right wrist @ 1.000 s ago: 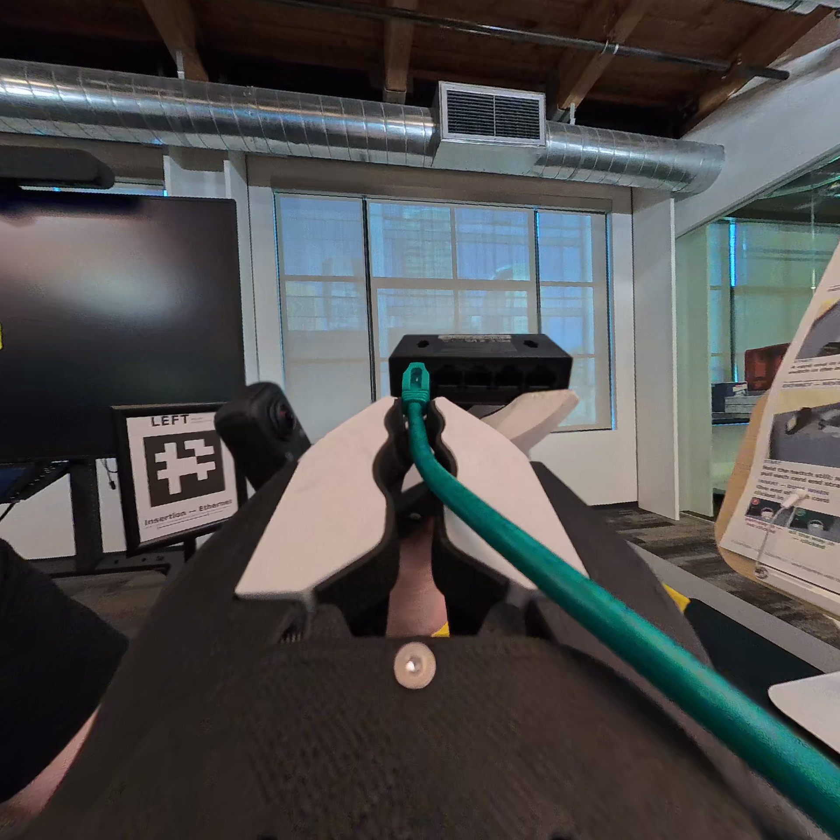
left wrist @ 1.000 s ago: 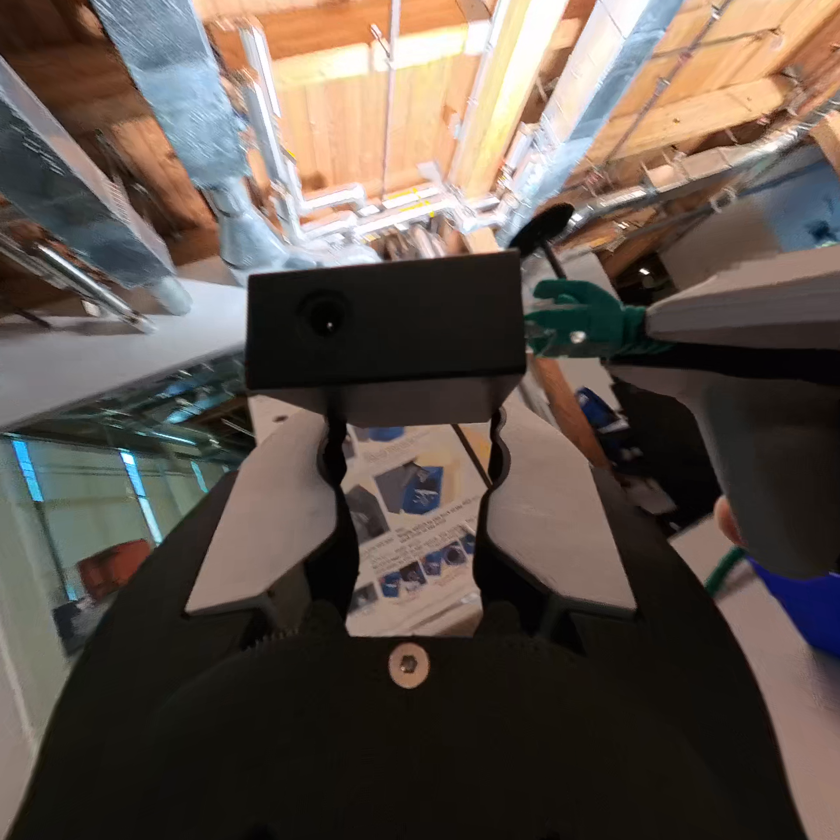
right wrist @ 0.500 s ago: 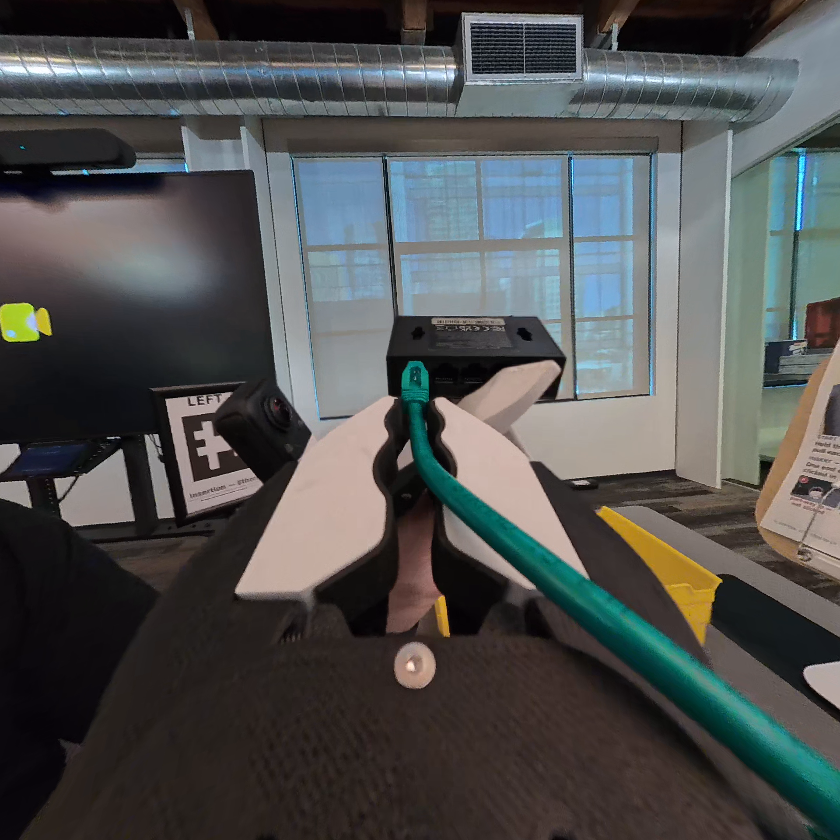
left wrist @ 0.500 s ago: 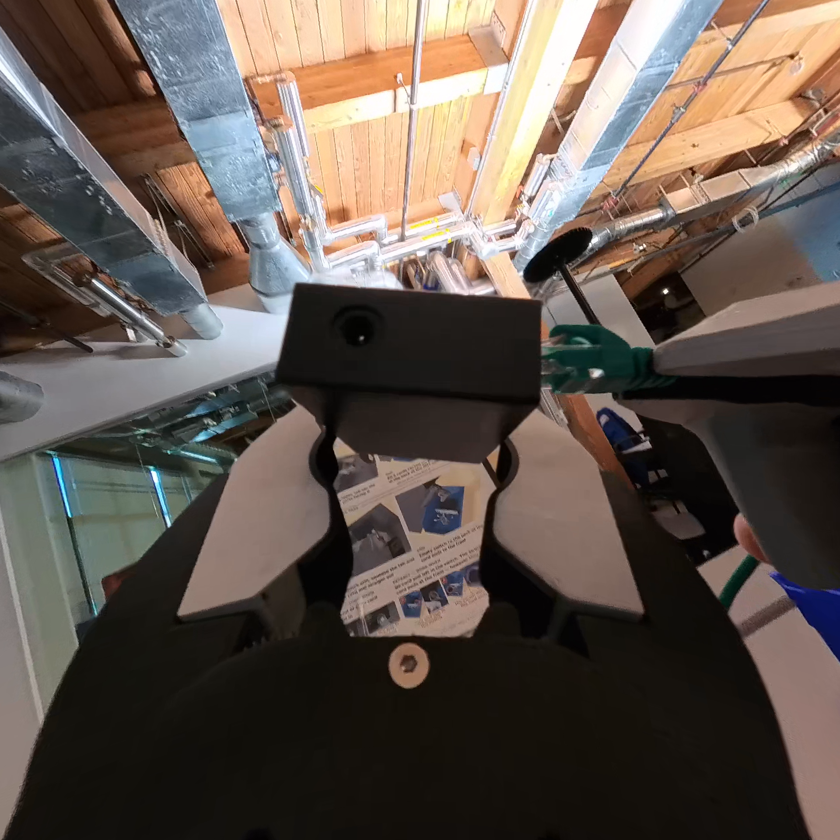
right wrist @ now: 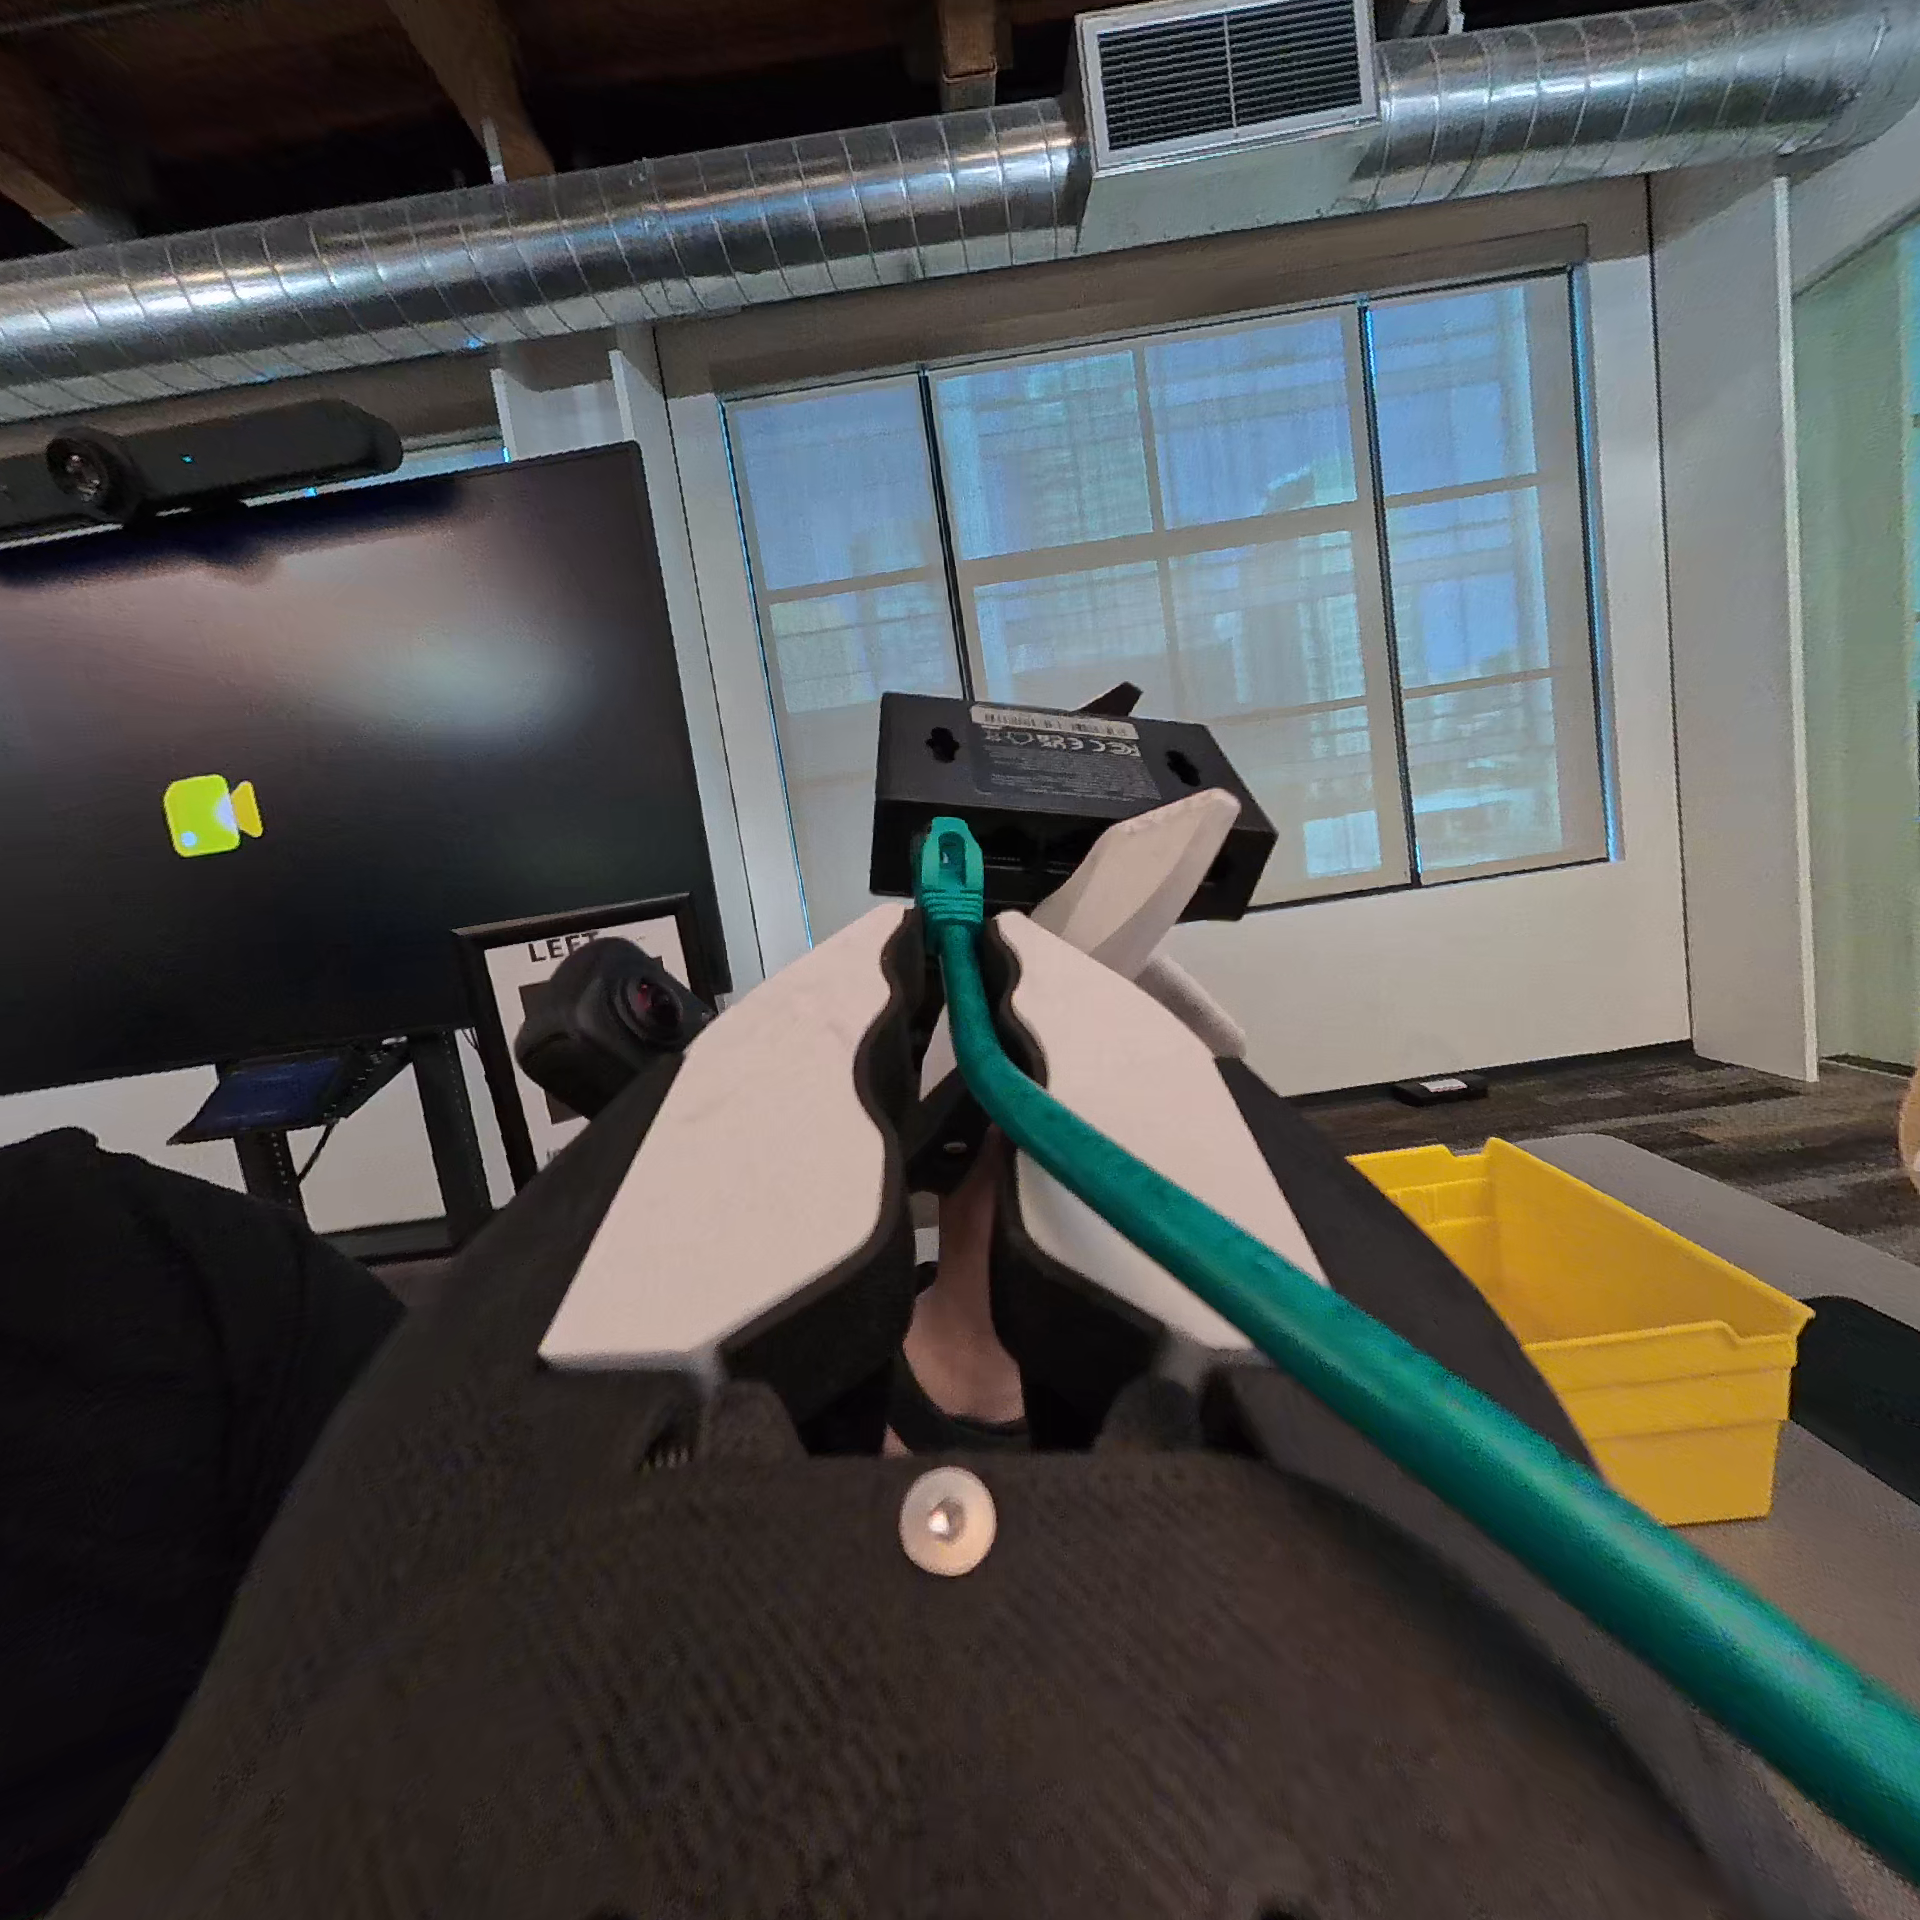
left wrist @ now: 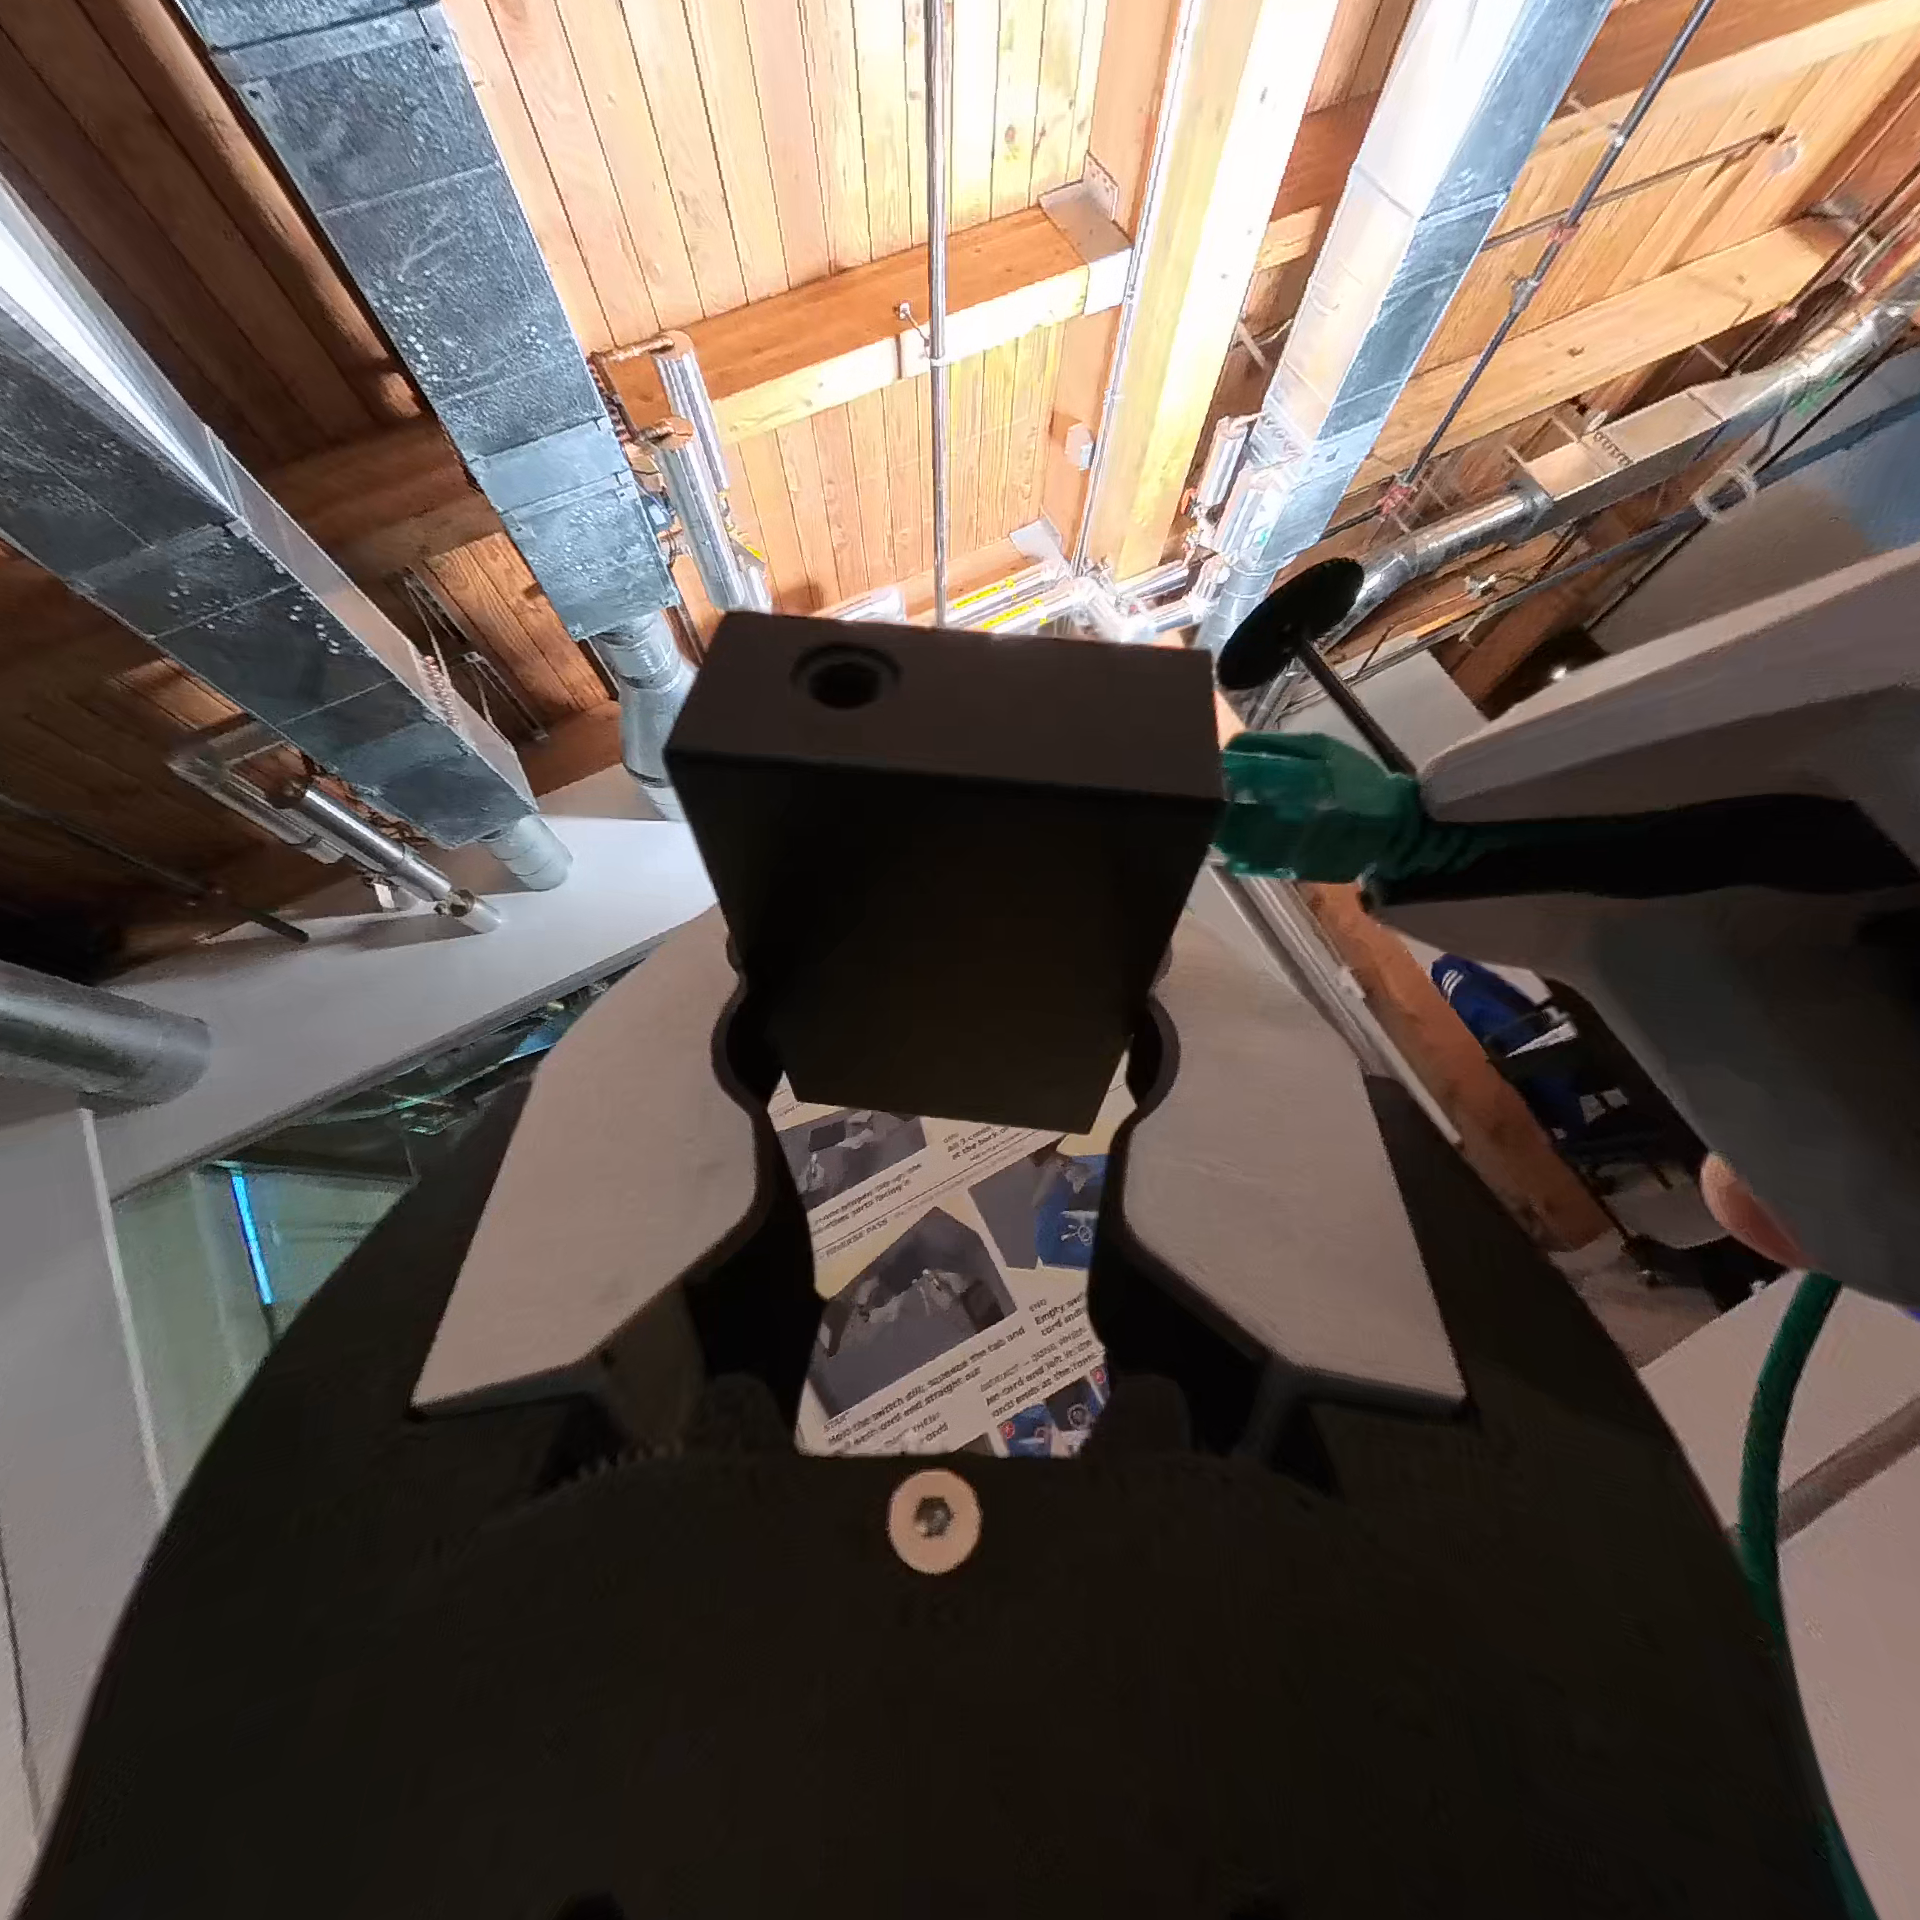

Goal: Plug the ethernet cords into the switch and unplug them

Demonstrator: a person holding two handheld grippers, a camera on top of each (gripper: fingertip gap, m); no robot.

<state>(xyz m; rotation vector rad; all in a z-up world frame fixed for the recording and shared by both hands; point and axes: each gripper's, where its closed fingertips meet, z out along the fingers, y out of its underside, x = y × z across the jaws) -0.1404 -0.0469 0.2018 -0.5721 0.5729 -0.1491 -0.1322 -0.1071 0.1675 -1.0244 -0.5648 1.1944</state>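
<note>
At mid-frame of the left wrist view, the left gripper [left wrist: 940,997], tilted toward the ceiling, clamps the black switch [left wrist: 940,862]. From the right edge, the right gripper [right wrist: 951,935] pinches the green cord [right wrist: 1195,1236], whose plug [right wrist: 948,862] seems to touch a port.

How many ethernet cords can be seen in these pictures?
1. The green ethernet cord is held in the right claw, its plug at the black switch. Other cords may be out of view.
</note>
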